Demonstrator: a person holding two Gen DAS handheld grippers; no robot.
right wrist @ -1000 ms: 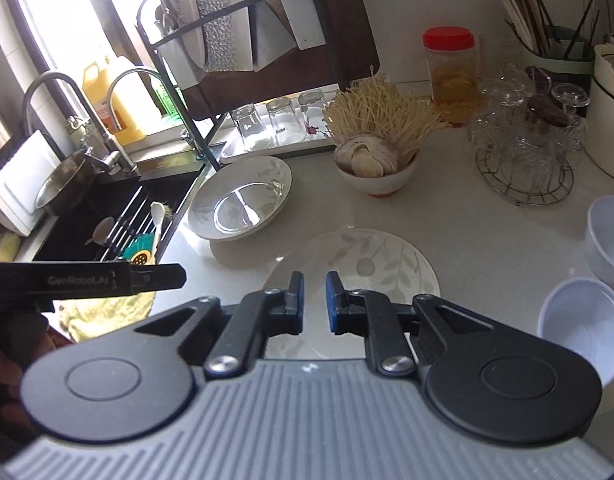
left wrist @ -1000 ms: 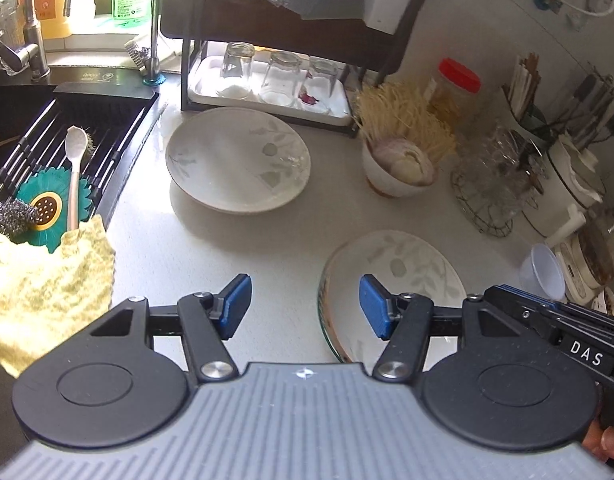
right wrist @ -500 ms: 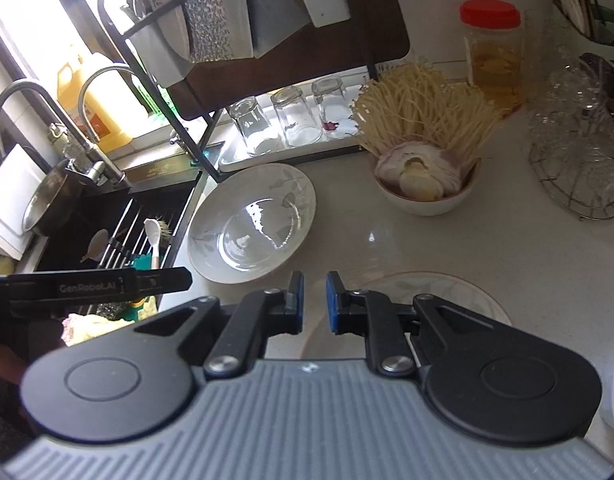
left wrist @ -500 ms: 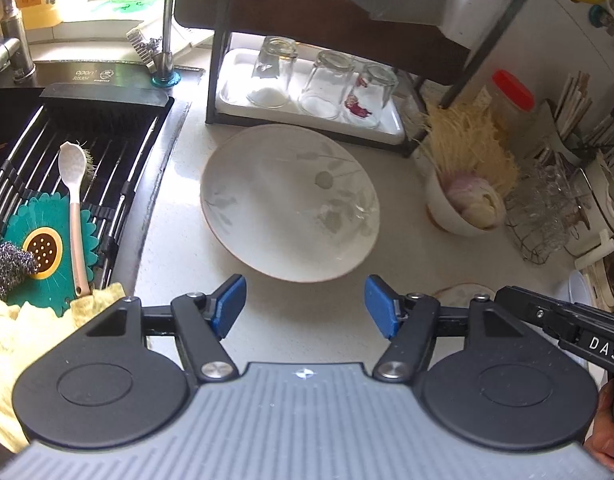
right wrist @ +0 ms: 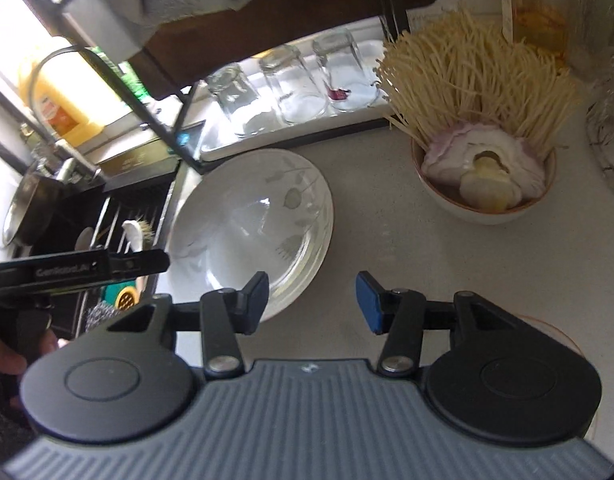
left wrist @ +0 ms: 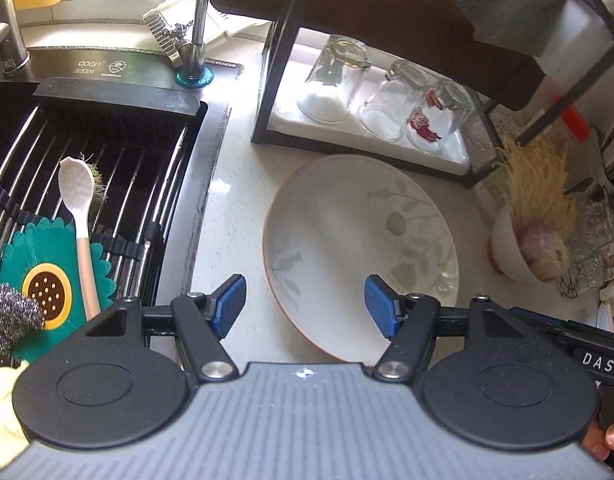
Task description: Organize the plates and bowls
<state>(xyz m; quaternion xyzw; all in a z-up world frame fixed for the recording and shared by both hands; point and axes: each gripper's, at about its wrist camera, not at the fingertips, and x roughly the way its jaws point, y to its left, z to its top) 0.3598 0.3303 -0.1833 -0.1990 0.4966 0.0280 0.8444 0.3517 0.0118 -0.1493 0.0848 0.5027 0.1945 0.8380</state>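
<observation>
In the left wrist view the left gripper (left wrist: pixel 305 306) hangs with jaws wide apart and empty over the near rim of the leaf-patterned plate (left wrist: pixel 359 236), which lies on the counter (left wrist: pixel 235 184) between the sink rack (left wrist: pixel 119 184) and the small bowl (left wrist: pixel 507 256); a shallow bite on that thin rim could let the plate slip, I judge; three upturned glasses (left wrist: pixel 339 80) stand on the shelf tray; in the right wrist view the right gripper (right wrist: pixel 311 300) has jaws opening, nothing between them, over bare counter just right of the plate's edge; the bowl holds noodles and onion and could tip if brushed.
</observation>
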